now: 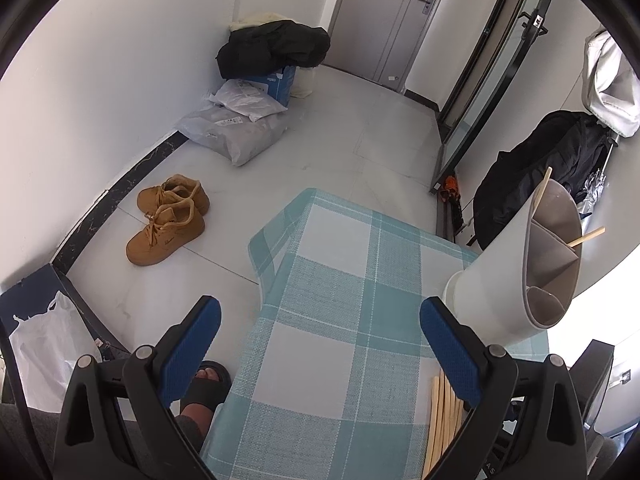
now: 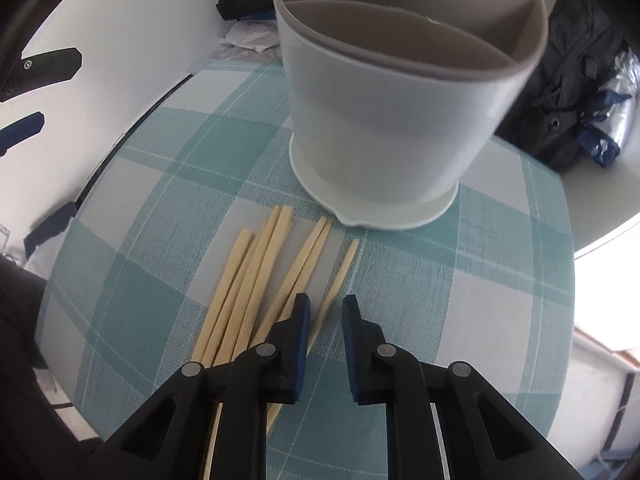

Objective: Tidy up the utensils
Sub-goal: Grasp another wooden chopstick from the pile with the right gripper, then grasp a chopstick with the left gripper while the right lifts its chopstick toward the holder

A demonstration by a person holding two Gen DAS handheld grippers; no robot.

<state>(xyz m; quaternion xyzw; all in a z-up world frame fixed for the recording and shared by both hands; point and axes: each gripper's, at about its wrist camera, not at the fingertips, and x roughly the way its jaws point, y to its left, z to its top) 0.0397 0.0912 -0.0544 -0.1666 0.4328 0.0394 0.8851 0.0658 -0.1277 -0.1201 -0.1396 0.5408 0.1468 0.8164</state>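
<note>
A: Seven or so bare wooden chopsticks point(image 2: 256, 280) lying loose on the teal-checked tablecloth point(image 2: 152, 184), fanned out just in front of the white utensil holder point(image 2: 384, 128). Two more sticks point(image 1: 586, 237) already standing in the holder's divided compartments, seen from the left wrist view.

B: Right gripper point(image 2: 326, 312) pointing steeply down over the near end of the fan, jaws narrowed to a small gap, straddling the rightmost single chopstick point(image 2: 340, 280). Pads not visibly pressing on it; not gripped yet, by the look of it.

A: Left gripper point(image 1: 320, 344)?

B: Jaws spread wide, nothing between them, hovering over the cloth at the table's near edge, beside the holder.

A: Handling?

B: Probably very light, stiff and thin. Smooth wood on woven cloth, so likely to roll or skid aside under an off-centre pinch. Little to crush, though a hard squeeze could flick it out sideways.

A: Best place to take hold?

B: Around the thicker half, near the middle of the length, for balance when tipped upright. Easiest with the lone stick on the right, lying apart from the rest; the others touching or overlapping, so liable to come up in pairs.

A: Risk at the holder?

B: Tall rim, narrow compartments; needs a near-vertical drop, thin end down.
</note>
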